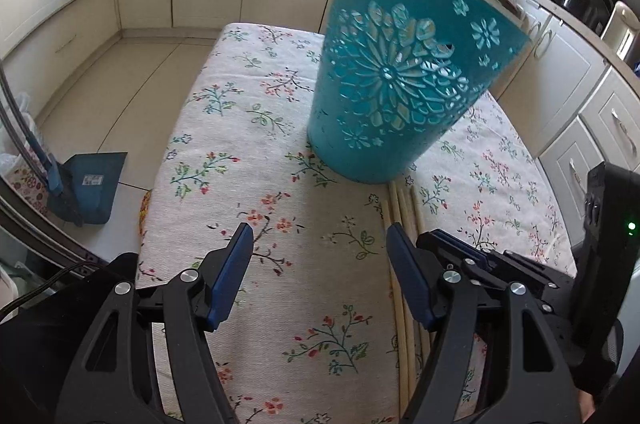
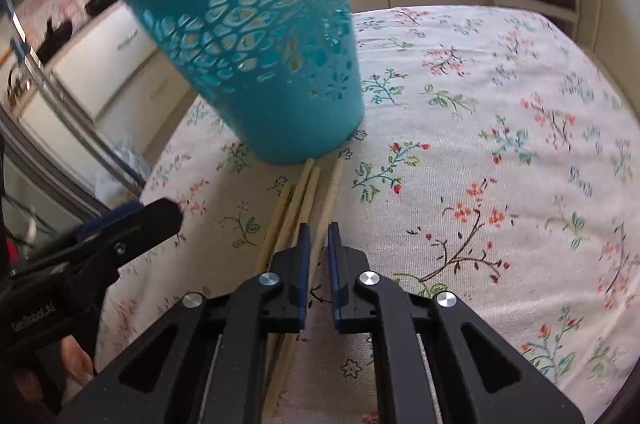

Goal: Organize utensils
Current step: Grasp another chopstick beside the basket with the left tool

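- Left gripper (image 1: 320, 244) fingers spread wide, empty, above the floral tabletop (image 1: 280, 151)
- Right gripper (image 2: 318, 236) fingers nearly together over the chopsticks (image 2: 308, 191); grip unclear
- Teal holder (image 1: 400, 83) upright just beyond

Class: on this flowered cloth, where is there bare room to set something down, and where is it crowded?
Free: the cloth right of the teal holder and chopsticks; also left of them, toward the table's edge. Crowded: below the holder, where the chopsticks lie and the right gripper and left gripper meet.
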The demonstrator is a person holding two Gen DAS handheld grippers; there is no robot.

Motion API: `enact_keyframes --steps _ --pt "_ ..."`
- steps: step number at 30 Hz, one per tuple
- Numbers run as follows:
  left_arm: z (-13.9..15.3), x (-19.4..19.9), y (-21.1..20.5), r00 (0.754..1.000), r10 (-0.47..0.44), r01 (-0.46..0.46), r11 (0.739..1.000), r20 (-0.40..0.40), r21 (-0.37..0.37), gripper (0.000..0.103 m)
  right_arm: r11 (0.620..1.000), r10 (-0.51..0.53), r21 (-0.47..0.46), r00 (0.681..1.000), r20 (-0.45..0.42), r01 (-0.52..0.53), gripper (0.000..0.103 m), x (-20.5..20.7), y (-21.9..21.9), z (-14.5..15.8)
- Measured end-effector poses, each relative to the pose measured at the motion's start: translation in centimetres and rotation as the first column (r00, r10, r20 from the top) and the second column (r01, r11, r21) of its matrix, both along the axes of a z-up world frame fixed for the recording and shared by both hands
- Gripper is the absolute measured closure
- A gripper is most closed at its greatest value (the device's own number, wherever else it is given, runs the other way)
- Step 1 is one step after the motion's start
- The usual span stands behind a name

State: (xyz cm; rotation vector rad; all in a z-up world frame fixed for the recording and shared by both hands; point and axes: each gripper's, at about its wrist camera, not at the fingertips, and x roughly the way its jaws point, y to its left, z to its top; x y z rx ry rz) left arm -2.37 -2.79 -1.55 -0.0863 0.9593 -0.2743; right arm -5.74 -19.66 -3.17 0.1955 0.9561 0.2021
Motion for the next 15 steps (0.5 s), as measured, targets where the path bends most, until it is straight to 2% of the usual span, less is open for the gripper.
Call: enact_keyframes --steps 6,15 --pt "-1.4 0.7 -2.4 0.999 -0.040 0.042 0.996 -0.034 0.077 0.037 0.994 0.088 -0.065 0.995 -0.039 -0.090 0.095 -1.5 -1.3 0.3" --pt "-2.9 1.3 -5.2 0.997 -0.064 0.070 0.977 -0.036 0.199 0.038 0.998 0.065 0.016 0.997 -0.036 -0.065 0.095 -2.1 -2.3 0.1"
